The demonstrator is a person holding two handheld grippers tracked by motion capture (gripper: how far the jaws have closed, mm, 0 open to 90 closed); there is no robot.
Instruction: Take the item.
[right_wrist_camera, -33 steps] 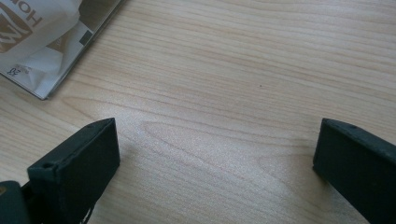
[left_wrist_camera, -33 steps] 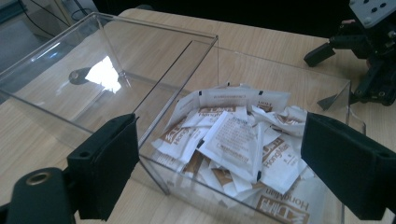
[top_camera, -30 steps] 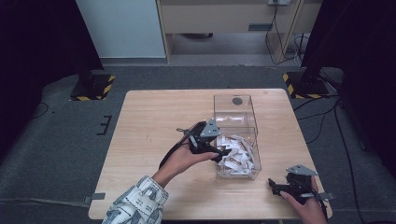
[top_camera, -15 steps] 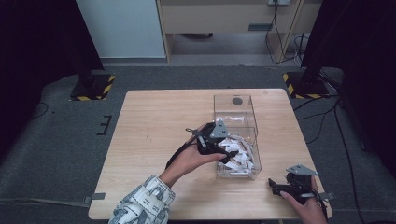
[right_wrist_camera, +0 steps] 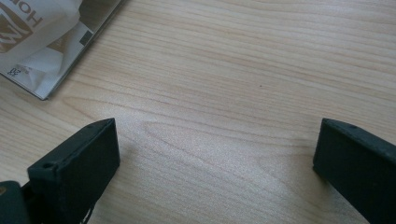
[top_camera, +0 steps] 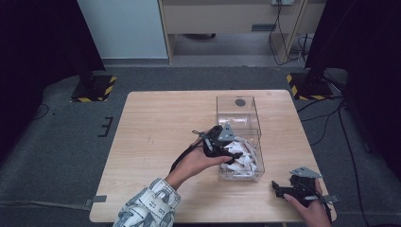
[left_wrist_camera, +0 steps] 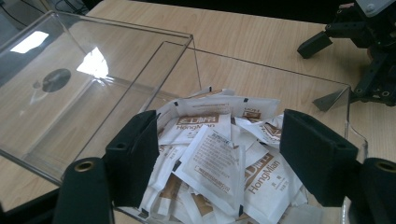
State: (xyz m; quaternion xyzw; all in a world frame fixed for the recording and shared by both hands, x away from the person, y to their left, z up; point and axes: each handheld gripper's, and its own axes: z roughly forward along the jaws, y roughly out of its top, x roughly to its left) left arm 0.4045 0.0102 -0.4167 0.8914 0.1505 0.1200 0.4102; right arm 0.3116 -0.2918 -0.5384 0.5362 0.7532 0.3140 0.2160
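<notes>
A clear plastic box (top_camera: 259, 158) stands right of the table's middle, holding several white and brown sachets (top_camera: 242, 163). Its hinged lid (top_camera: 237, 109) lies open toward the far side. My left gripper (top_camera: 232, 152) hangs over the box, open, with nothing between its jaws. In the left gripper view the gripper (left_wrist_camera: 217, 140) straddles the sachets (left_wrist_camera: 212, 156) just above the heap, with the lid (left_wrist_camera: 70, 88) at left. My right gripper (top_camera: 278, 189) rests low near the front right corner, open. In the right gripper view it (right_wrist_camera: 215, 140) spans bare wood.
The wooden table (top_camera: 156, 127) has free room on its whole left half. A corner of the box with sachets (right_wrist_camera: 39, 44) shows at the upper left of the right gripper view. The right gripper (left_wrist_camera: 362, 35) sits beyond the box in the left gripper view. Dark floor surrounds the table.
My left gripper has moved right, from the box's left edge to over the sachets. The right gripper has stayed in place.
</notes>
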